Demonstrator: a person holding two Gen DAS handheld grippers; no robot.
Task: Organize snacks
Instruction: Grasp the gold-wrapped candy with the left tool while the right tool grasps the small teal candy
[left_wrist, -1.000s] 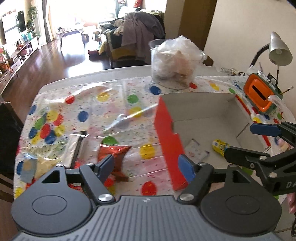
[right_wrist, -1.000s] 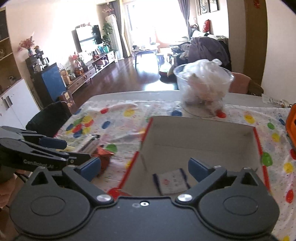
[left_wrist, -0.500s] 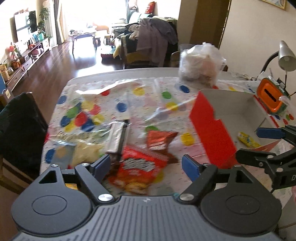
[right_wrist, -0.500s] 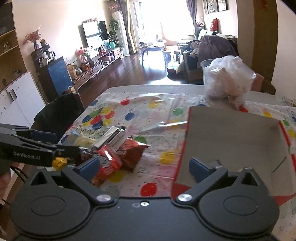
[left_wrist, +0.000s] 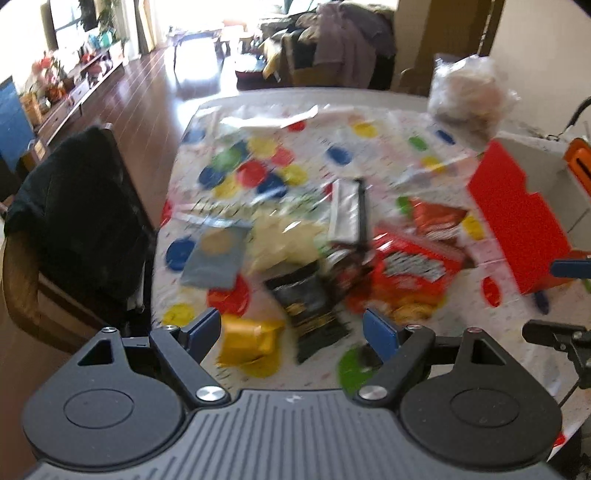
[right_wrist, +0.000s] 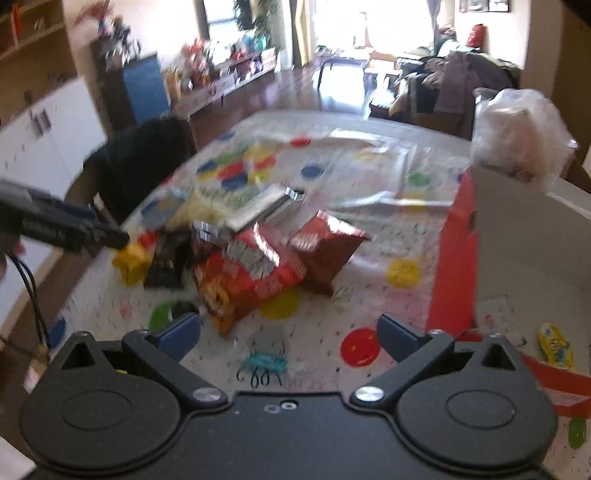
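Note:
A pile of snack packets lies on the polka-dot tablecloth (left_wrist: 332, 155). It holds an orange chips bag (left_wrist: 410, 269) (right_wrist: 251, 273), a dark red bag (right_wrist: 325, 243), a black packet (left_wrist: 310, 306), a yellow packet (left_wrist: 251, 343) (right_wrist: 133, 258), a silver bar (left_wrist: 347, 210) and a pale yellow bag (left_wrist: 284, 240). My left gripper (left_wrist: 293, 330) (right_wrist: 110, 236) is open just above the yellow and black packets and grips nothing. My right gripper (right_wrist: 290, 332) (left_wrist: 554, 302) is open and empty over bare cloth in front of the orange bag. The red box (right_wrist: 454, 258) (left_wrist: 517, 218) stands to the right.
Inside the box lie a small yellow packet (right_wrist: 554, 345) and a white one (right_wrist: 495, 306). A clear tub stuffed with a plastic bag (right_wrist: 517, 136) stands behind the box. A chair draped in black (left_wrist: 81, 221) sits at the table's left edge.
Both grippers have swung left and down, away from the box and toward the snack pile. The left jaws have spread a little wider. Both views are motion-blurred.

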